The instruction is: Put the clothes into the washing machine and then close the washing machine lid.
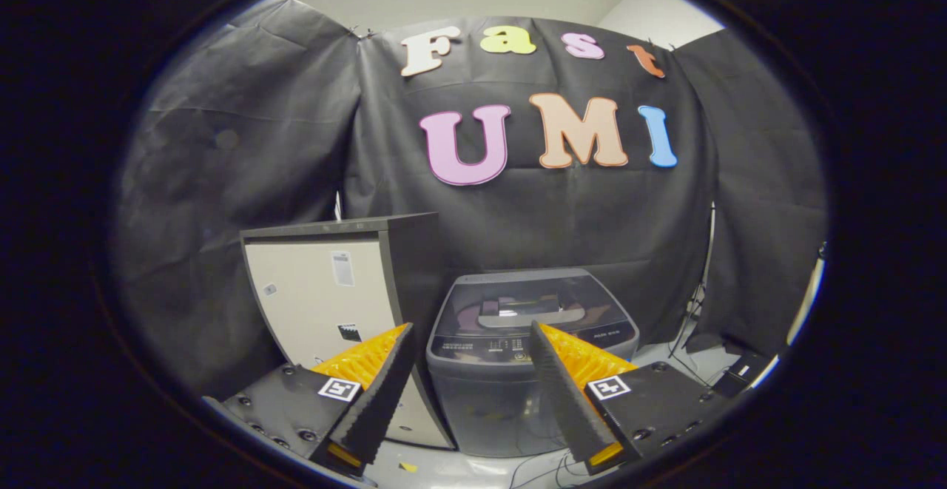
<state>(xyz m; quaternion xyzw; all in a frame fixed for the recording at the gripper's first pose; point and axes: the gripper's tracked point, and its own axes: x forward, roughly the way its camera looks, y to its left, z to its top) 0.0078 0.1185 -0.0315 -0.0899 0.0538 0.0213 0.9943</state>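
Gripper view: my claw gapes empty; washing machine at twelve o'clock, lid down; I risk arriving clothesless.

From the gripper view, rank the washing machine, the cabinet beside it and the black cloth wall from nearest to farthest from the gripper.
The gripper is open, its fingers holding nothing.
1. Washing machine: just ahead, showing between the fingers, lid down.
2. Cabinet: beside the machine, beyond the left finger; its distance is close to the machine's, so their order is uncertain.
3. Black cloth wall: behind both, clearly farthest.
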